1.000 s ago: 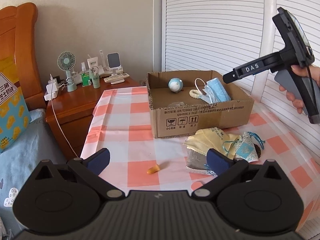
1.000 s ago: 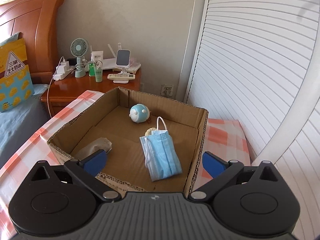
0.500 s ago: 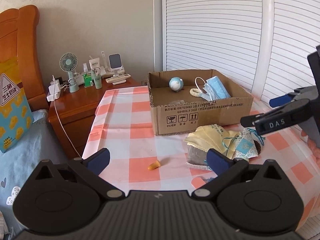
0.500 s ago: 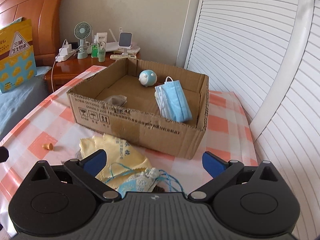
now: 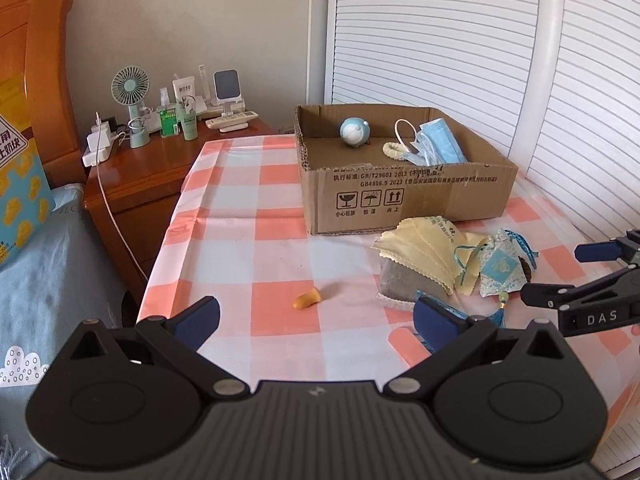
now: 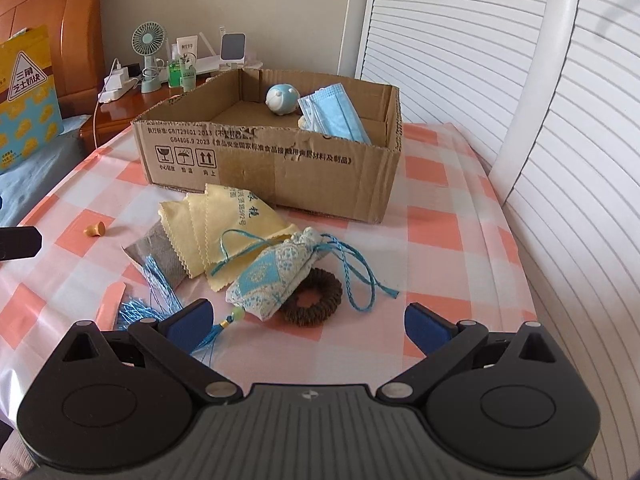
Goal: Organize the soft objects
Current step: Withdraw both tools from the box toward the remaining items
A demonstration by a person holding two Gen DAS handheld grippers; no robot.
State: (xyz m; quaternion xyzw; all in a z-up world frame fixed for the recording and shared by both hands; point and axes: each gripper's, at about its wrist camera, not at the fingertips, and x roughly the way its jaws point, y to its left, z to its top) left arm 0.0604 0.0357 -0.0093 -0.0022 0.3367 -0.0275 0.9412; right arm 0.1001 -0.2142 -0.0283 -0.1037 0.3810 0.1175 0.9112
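Observation:
A cardboard box (image 5: 404, 196) (image 6: 272, 160) stands on the checked tablecloth and holds a blue face mask (image 5: 438, 148) (image 6: 336, 114), a round blue toy (image 5: 354, 131) (image 6: 282, 98) and a white ring (image 5: 394, 149). In front of it lie yellow cloths (image 5: 420, 246) (image 6: 228, 224) over a grey pad (image 5: 404, 282), a blue-white sachet with cords (image 5: 502, 268) (image 6: 272, 280), a brown hair tie (image 6: 314, 300) and an orange earplug (image 5: 306, 299) (image 6: 95, 230). My left gripper (image 5: 316, 318) is open, just short of the earplug. My right gripper (image 6: 306, 322) (image 5: 560, 276) is open, low over the sachet and hair tie.
A wooden nightstand (image 5: 152, 168) at the left carries a small fan (image 5: 130, 92), bottles, chargers and a remote. White slatted doors (image 5: 480, 40) run along the right. A bed with a blue cover (image 5: 44, 264) and a yellow bag (image 6: 26, 96) sits at the left.
My right gripper has drawn back from over the box and dropped low in front of it, above the sachet and hair tie. My left gripper has barely moved.

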